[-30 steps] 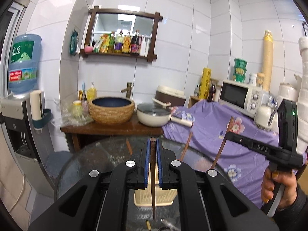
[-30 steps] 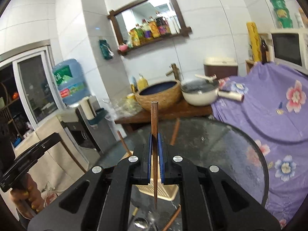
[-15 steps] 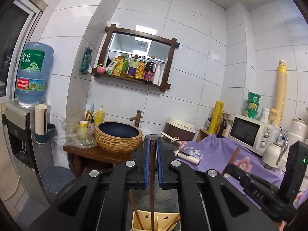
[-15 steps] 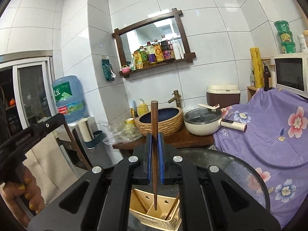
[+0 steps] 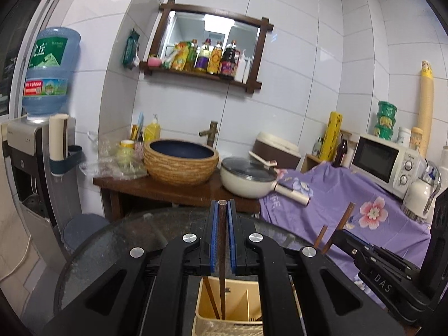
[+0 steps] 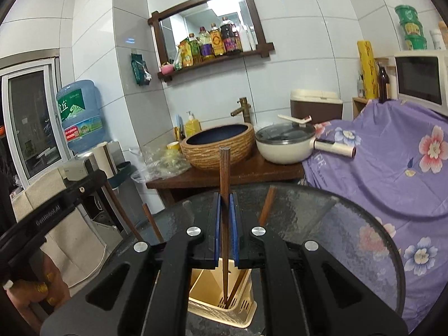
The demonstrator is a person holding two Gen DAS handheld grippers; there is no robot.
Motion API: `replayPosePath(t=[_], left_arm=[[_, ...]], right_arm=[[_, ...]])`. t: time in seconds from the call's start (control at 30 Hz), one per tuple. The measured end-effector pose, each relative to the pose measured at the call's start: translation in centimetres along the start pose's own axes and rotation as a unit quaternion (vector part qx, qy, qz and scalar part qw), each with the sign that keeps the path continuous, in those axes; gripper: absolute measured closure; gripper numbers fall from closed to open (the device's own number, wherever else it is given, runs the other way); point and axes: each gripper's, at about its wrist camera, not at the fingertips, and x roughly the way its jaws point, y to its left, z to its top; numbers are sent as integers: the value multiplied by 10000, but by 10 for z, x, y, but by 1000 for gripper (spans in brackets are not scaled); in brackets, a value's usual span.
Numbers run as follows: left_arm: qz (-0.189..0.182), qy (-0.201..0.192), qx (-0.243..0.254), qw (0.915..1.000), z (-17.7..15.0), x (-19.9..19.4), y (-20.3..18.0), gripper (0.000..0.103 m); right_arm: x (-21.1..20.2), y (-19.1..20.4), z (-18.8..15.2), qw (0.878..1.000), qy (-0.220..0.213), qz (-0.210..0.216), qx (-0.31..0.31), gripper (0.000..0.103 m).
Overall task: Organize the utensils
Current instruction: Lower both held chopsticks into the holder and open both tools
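My left gripper [image 5: 223, 212] is shut on a brown chopstick [image 5: 222, 252] held upright. Its lower end reaches into the left compartment of the beige utensil holder [image 5: 200, 305], beside another chopstick [image 5: 211, 296] leaning there. My right gripper [image 6: 224, 200] is shut on a second brown chopstick [image 6: 224, 168], also upright, with its tip down inside the holder [image 6: 215, 313] next to a leaning chopstick [image 6: 238, 288]. In each wrist view the other gripper shows at the edge, in a person's hand. The holder stands on the round glass table [image 6: 336, 224].
Behind the table a wooden stand carries a woven basin [image 5: 180, 162] and a white lidded pan [image 5: 247, 179]. A purple flowered cloth [image 6: 392, 162] covers the right side, with a microwave [image 5: 383, 162] on it. A water dispenser [image 5: 30, 168] stands at the left.
Both grippers have moved forward and down over the holder. The two chopsticks' lower ends, above it before, now sit inside its compartments. Both jaws have stayed shut.
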Motion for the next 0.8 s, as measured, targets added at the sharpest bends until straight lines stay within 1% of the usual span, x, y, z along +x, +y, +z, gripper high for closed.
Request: replayPosePath(t=[0.2, 0.33, 0.57, 0.6, 0.63, 0.67, 0.7, 0.73, 0.77, 0.8], left_arm=[[-62, 366, -40, 9993, -23, 15, 4, 97], [-70, 545, 46, 9985, -33, 21, 5, 97], [-41, 718, 123, 9973, -43, 28, 8, 95], [-42, 730, 125, 9972, -44, 28, 8, 85], [-42, 726, 112, 9973, -44, 27, 9, 69], [-38, 696, 97, 9975, -45, 26, 10, 62], [-35, 656, 94, 9978, -45, 23, 10, 57], [-40, 641, 106, 9979, -46, 22, 10, 56], [-60, 644, 137, 9978, -47, 19, 10, 55], [-92, 655, 166, 9977, -49, 16, 10, 49]], right_arm=[[14, -2, -16, 9997, 232, 29, 35, 96], [20, -3, -24, 9994, 343, -1, 39, 96], [18, -4, -29, 9997, 246, -67, -1, 96], [18, -6, -29, 9996, 262, -41, 43, 95], [18, -7, -30, 9996, 274, -27, 62, 95], [17, -8, -31, 9996, 265, -43, 55, 94], [16, -8, -31, 9996, 262, -59, 39, 89], [15, -9, -32, 9996, 262, -53, 39, 84], [13, -11, -34, 9996, 258, -22, 73, 68], [11, -11, -35, 9996, 246, -15, 98, 52]])
